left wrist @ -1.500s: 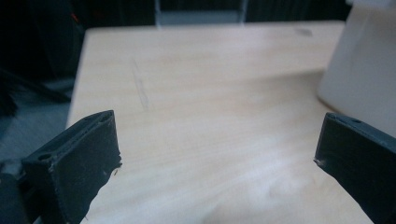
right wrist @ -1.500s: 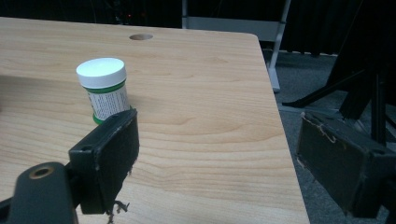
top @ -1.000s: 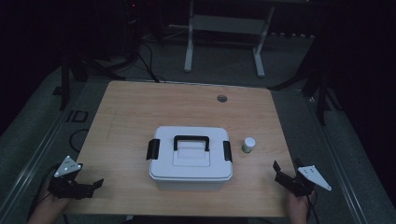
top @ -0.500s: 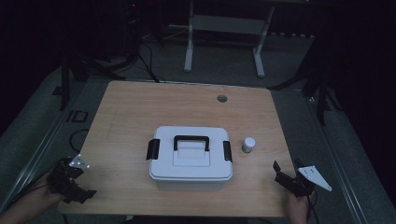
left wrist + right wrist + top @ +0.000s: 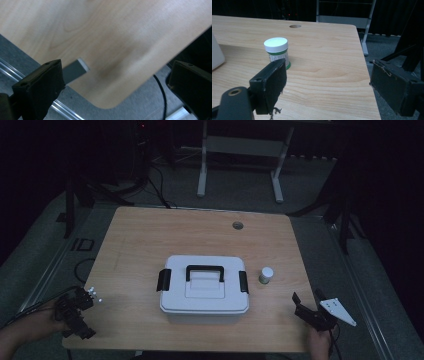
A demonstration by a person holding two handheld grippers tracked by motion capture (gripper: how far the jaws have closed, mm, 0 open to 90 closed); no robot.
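Observation:
A white lidded box (image 5: 204, 290) with a black handle and two black side latches sits in the middle of the wooden table (image 5: 150, 240). To its right stands a small jar (image 5: 266, 275) with a white lid and green label, upright (image 5: 276, 51). My right gripper (image 5: 306, 301) rests near the front right edge, open and empty (image 5: 329, 68), with the jar ahead and left of its jaws. My left gripper (image 5: 75, 315) is held at the front left corner, tilted down, open with nothing between its jaws (image 5: 113, 72).
A round cable hole (image 5: 237, 225) lies in the table's far side. The box's corner (image 5: 215, 55) shows at the left of the right gripper view. Grey floor, a metal rail (image 5: 62, 110) and a black cable (image 5: 161, 97) lie below the table's rounded corner. A white table frame (image 5: 240, 150) stands behind.
My left gripper has drawn left off the table's front edge to the corner and turned downward. The right gripper, box and jar have not moved.

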